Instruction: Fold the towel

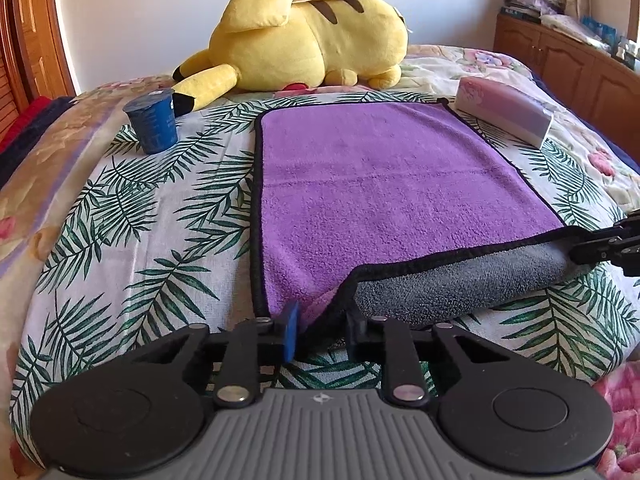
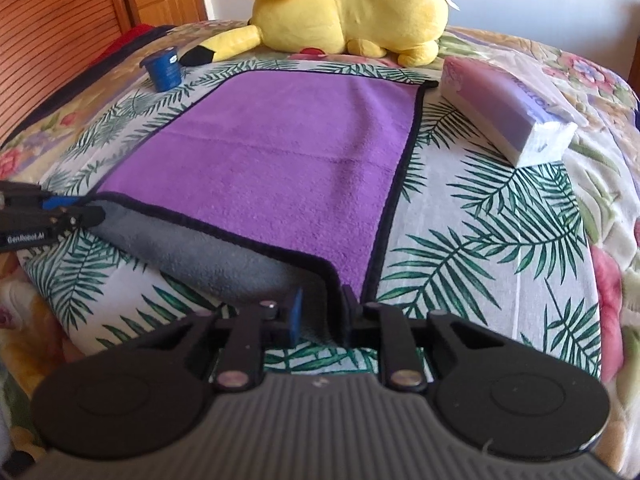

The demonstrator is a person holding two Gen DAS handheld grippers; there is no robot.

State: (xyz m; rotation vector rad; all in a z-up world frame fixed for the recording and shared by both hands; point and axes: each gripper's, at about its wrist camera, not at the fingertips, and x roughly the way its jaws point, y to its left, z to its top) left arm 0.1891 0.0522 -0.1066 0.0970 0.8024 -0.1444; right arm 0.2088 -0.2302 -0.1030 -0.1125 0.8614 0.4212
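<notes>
A purple towel point(image 1: 380, 184) with a black hem and grey underside lies flat on a leaf-print cloth on the bed; it also shows in the right wrist view point(image 2: 288, 160). Its near edge is lifted and rolled back, showing the grey side point(image 1: 460, 280). My left gripper point(image 1: 322, 330) is shut on the towel's near left corner. My right gripper point(image 2: 320, 316) is shut on the near right corner. Each gripper shows at the edge of the other's view, the right one point(image 1: 600, 246) and the left one point(image 2: 52, 216).
A blue cup point(image 1: 152, 122) stands left of the towel's far end. A tissue pack point(image 1: 508, 114) lies at the far right. A big yellow plush point(image 1: 304, 36) lies behind the towel. A wooden cabinet point(image 1: 568, 60) stands at the right.
</notes>
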